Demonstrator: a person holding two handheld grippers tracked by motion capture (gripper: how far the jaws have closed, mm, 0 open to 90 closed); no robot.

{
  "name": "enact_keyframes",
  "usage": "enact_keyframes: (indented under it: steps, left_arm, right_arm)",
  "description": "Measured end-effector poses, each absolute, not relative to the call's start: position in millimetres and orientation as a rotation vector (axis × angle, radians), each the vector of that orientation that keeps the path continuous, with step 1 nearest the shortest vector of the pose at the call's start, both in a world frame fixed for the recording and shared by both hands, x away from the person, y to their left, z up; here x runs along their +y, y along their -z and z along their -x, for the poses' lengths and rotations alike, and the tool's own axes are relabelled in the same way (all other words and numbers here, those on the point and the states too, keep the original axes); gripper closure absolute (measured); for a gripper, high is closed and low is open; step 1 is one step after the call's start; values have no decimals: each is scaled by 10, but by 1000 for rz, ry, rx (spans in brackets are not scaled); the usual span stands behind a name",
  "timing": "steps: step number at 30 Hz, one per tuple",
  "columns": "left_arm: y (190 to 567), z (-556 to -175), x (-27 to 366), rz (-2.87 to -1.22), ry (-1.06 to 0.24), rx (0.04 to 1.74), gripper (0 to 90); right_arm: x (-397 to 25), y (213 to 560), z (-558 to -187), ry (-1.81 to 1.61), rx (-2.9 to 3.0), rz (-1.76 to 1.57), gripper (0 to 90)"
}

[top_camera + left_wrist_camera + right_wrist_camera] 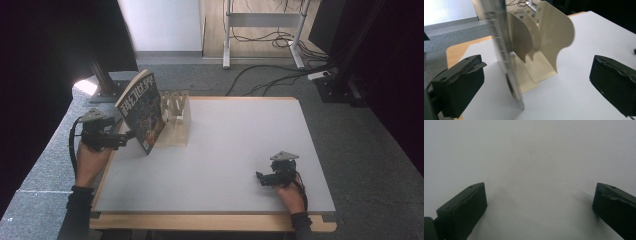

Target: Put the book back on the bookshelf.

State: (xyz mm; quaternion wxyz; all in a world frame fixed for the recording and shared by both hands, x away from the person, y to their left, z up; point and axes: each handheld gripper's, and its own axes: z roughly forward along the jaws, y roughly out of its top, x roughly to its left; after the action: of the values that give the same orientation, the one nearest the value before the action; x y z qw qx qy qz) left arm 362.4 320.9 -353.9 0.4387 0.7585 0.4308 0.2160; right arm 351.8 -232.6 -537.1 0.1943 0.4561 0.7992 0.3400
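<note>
- The magazine (pixel 143 111) stood on edge at the table's far left, leaning against the outer side of the cream file rack (pixel 176 120), not inside any slot.
- Your left gripper (pixel 126 138) sat just beside its lower edge, jaws spread wide either side of it and holding nothing.
- By my judgement, filing it was unfinished: it remained to be seated between the dividers.
- The left gripper view showed the magazine (pixel 503 50) edge-on, free of both pads; the high view could not settle that.
- Your right gripper (pixel 263 179) rested near the front right of the table (pixel 240 150), jaws wide, empty.
</note>
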Motion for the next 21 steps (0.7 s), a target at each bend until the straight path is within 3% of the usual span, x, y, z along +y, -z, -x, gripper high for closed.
enact_keyframes:
  steps: [21]
  left_arm:
    - [3794, -3397, 2672, -1992, -477, 933, 0]
  right_arm:
    - [-2324, 5371, -3517, -955, 2240, -1283, 0]
